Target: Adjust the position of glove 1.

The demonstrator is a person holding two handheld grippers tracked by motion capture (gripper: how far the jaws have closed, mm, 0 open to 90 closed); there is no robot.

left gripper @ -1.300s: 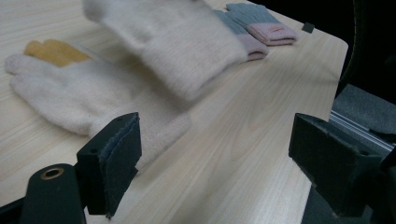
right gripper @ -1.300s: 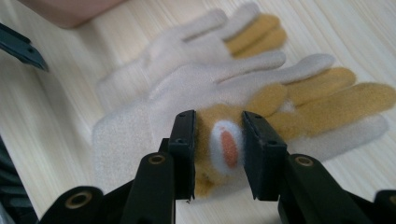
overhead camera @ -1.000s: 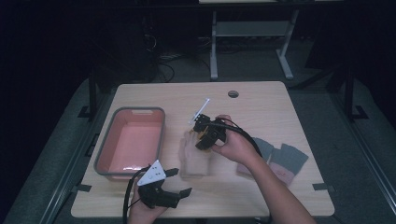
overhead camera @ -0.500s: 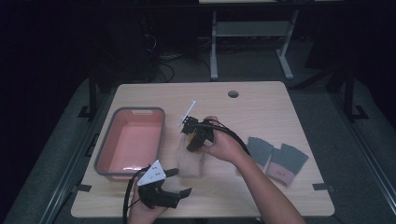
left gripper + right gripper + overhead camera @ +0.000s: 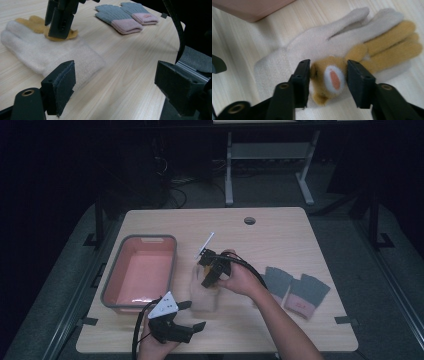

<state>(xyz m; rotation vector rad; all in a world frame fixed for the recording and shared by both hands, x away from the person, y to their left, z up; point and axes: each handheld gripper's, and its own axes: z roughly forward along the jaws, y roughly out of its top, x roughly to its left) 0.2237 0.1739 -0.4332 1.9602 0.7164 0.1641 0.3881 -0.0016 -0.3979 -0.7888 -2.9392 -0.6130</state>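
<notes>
A cream glove (image 5: 202, 299) (image 5: 37, 55) (image 5: 312, 47) lies flat on the table, right of the pink tub. On top of it lies a mustard-yellow glove (image 5: 387, 45) (image 5: 35, 21) with a white and orange patch on its cuff. My right gripper (image 5: 207, 281) (image 5: 328, 80) (image 5: 58, 31) points down over that cuff. Its jaws have just been opening and now stand apart, with the bunched cuff still between them. My left gripper (image 5: 193, 315) (image 5: 117, 87) rests open near the table's front edge, pointing at the cream glove's cuff, with nothing between its pads.
A pink tub (image 5: 107, 285) (image 5: 249, 7) with a grey rim stands at the left of the table. A pair of grey gloves with pink cuffs (image 5: 295, 290) (image 5: 125, 16) lies at the right. A cable hole (image 5: 249, 220) sits near the far edge.
My right hand has come left and down, bringing the yellow glove onto the cream glove. Its jaws stand wider than before. The left hand has stayed put.
</notes>
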